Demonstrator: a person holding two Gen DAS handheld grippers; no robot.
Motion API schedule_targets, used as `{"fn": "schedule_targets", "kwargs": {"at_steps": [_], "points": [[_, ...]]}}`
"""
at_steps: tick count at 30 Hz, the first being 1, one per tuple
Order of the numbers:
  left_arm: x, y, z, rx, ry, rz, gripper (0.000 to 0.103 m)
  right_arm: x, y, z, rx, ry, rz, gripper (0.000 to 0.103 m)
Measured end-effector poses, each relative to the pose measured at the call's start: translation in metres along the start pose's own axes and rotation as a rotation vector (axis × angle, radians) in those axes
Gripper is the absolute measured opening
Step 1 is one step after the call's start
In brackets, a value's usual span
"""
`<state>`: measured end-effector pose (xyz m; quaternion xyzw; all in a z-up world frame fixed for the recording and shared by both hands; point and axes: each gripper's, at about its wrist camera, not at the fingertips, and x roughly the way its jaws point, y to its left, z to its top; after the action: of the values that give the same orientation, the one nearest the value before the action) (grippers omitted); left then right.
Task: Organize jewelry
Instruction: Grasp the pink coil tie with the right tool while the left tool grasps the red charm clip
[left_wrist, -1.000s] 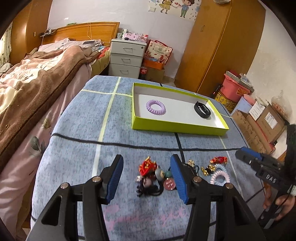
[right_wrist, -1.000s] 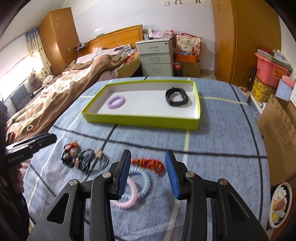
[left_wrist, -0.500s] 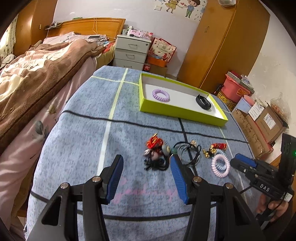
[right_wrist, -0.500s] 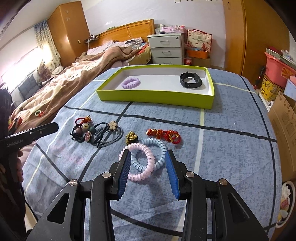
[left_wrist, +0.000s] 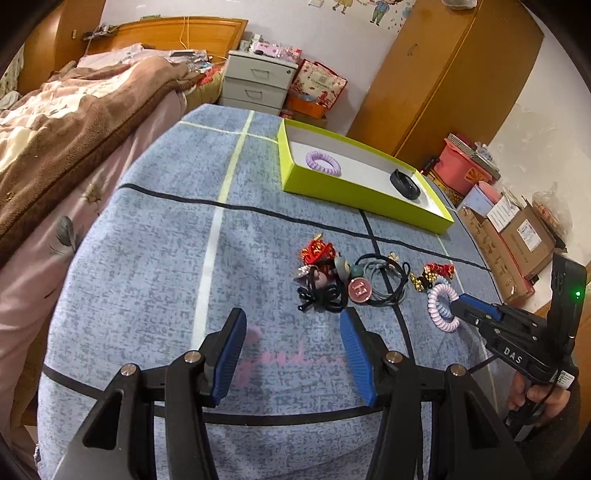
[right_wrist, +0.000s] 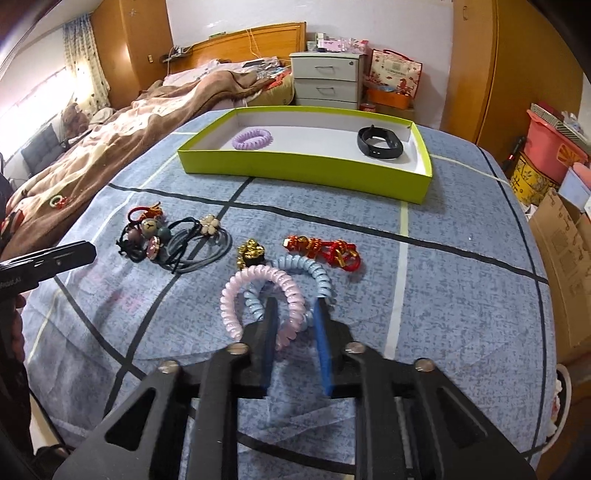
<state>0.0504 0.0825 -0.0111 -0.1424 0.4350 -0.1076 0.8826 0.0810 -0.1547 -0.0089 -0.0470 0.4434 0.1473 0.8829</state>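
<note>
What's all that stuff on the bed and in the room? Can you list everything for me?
Tray: one, lime green, far side of the blue blanket.
Spiral hair tie: one, purple, in the tray, left.
Wristband: one, black, in the tray, right.
Pink spiral tie: one, at the right tool, overlapping a light blue spiral tie.
Red-gold ornament: one, beyond the spirals.
Gold charm: one, beside it.
Tangled hair ties: one heap, mixed colours, left.
Nightstand: one, white, by the wall.
Left tool: open, above blanket.
Right tool: fingers either side of the spirals.
</note>
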Motion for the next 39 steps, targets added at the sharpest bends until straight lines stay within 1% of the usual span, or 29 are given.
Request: {"fn": "schedule_targets", "kwargs": {"at_steps": [1, 6, 11, 15, 21, 24, 26, 28, 30, 32, 34, 37, 38, 39], "points": [[0.002, 0.0, 0.0, -0.002, 0.005, -0.001, 0.055, 0.0, -0.001, 0.0, 0.003, 0.001, 0.0, 0.011], [0.008, 0.0, 0.002, 0.002, 0.019, -0.002, 0.055, -0.001, -0.007, 0.0, 0.029, -0.006, 0.01, 0.01], [0.015, -0.002, 0.008, 0.008, 0.028, 0.005, 0.055, -0.013, -0.016, 0.0, 0.092, -0.056, 0.045, 0.01], [0.021, -0.009, 0.013, 0.028, 0.031, 0.003, 0.055, -0.022, -0.02, 0.002, 0.117, -0.087, 0.048, 0.01], [0.03, -0.015, 0.021, 0.044, 0.028, 0.047, 0.055, -0.03, -0.021, 0.006, 0.12, -0.116, 0.051, 0.01], [0.028, -0.019, 0.025, 0.062, 0.004, 0.059, 0.055, -0.031, -0.021, 0.006, 0.122, -0.122, 0.051, 0.01], [0.03, -0.018, 0.029, 0.057, 0.001, 0.069, 0.055, -0.031, -0.022, 0.005, 0.124, -0.125, 0.053, 0.01], [0.031, -0.016, 0.034, 0.034, -0.008, 0.083, 0.051, -0.031, -0.023, 0.005, 0.128, -0.126, 0.056, 0.01], [0.031, -0.015, 0.038, 0.042, -0.022, 0.105, 0.05, -0.03, -0.023, 0.005, 0.129, -0.127, 0.06, 0.01], [0.035, -0.011, 0.042, 0.029, -0.004, 0.136, 0.048, -0.03, -0.023, 0.006, 0.127, -0.127, 0.062, 0.01], [0.036, -0.007, 0.044, 0.007, -0.006, 0.145, 0.047, -0.03, -0.023, 0.005, 0.127, -0.126, 0.062, 0.01], [0.038, -0.005, 0.041, 0.017, 0.001, 0.168, 0.047, -0.029, -0.023, 0.005, 0.132, -0.123, 0.069, 0.01], [0.041, -0.003, 0.039, 0.007, 0.018, 0.152, 0.047, -0.028, -0.023, 0.005, 0.132, -0.121, 0.069, 0.01], [0.043, -0.002, 0.038, -0.004, 0.034, 0.115, 0.047, -0.027, -0.023, 0.005, 0.131, -0.122, 0.07, 0.01]]}}
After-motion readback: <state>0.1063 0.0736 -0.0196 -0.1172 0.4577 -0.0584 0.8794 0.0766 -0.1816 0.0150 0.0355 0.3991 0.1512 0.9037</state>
